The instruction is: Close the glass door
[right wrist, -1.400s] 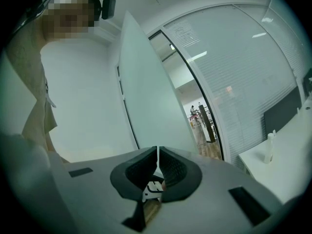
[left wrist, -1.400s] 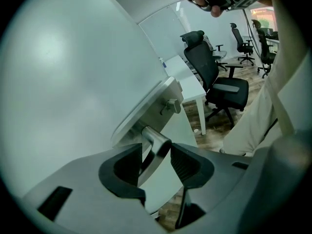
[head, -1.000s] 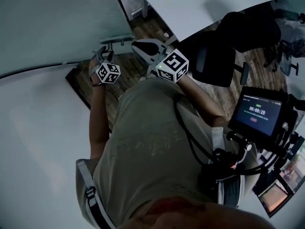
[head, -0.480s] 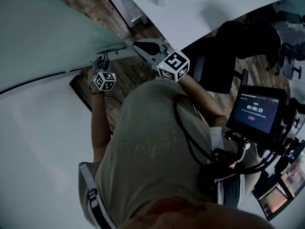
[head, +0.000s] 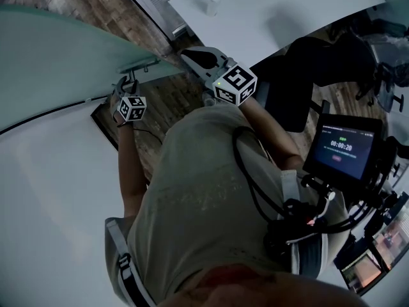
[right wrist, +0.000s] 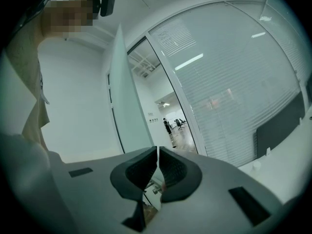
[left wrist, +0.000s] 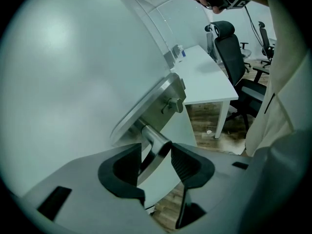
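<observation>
Left fingers (left wrist: 187, 162) clamp the door handle (left wrist: 152, 139); right fingers (right wrist: 178, 172) are pressed together on nothing.

In the head view the left gripper (head: 125, 83) sits at 10 o'clock on the handle of the glass door (head: 64, 50). The door's pale green pane spans the upper left above the wooden floor (head: 172, 101). At 12 o'clock the right gripper (head: 187, 56) is just beside the door's end. A white desk (head: 275, 5) lies at 1 o'clock and a black chair (head: 319, 56) at 2 o'clock.

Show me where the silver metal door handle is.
The handle sits low centre in the left gripper view, clamped by the left gripper, on the frosted glass door.
</observation>
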`<state>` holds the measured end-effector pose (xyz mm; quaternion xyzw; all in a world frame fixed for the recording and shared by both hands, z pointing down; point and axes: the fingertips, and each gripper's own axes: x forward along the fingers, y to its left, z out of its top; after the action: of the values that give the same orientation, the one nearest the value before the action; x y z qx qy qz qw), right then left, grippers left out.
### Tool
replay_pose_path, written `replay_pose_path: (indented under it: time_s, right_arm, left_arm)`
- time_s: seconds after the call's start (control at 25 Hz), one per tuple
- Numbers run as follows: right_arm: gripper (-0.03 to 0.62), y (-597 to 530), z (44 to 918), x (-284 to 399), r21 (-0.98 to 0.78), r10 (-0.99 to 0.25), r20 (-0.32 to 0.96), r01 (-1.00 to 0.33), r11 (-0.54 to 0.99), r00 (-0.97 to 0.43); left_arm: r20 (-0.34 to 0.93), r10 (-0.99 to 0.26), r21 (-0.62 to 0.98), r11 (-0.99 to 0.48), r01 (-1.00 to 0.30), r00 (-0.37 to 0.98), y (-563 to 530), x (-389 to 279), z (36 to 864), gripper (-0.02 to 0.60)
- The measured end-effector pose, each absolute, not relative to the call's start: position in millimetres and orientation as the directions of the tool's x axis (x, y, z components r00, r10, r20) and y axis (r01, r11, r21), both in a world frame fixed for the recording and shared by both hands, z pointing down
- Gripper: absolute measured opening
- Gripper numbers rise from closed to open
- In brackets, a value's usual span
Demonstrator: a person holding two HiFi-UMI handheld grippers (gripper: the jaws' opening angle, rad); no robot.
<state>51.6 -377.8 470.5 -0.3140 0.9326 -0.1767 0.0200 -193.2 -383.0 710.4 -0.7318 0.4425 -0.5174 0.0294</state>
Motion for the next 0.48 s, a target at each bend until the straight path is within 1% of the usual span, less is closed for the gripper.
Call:
replay_pose_path:
  time_s: [0.48]
  right_arm:
    - [0.017,-377.9,477.5,62.5,-0.307,-0.583,0.090,-0.579,0.755,-0.808]
  left_arm:
    - [0.713,-0.700,-0.510,-0.545,-0.665,0.027,-413.6,-214.0,704.3,0.199]
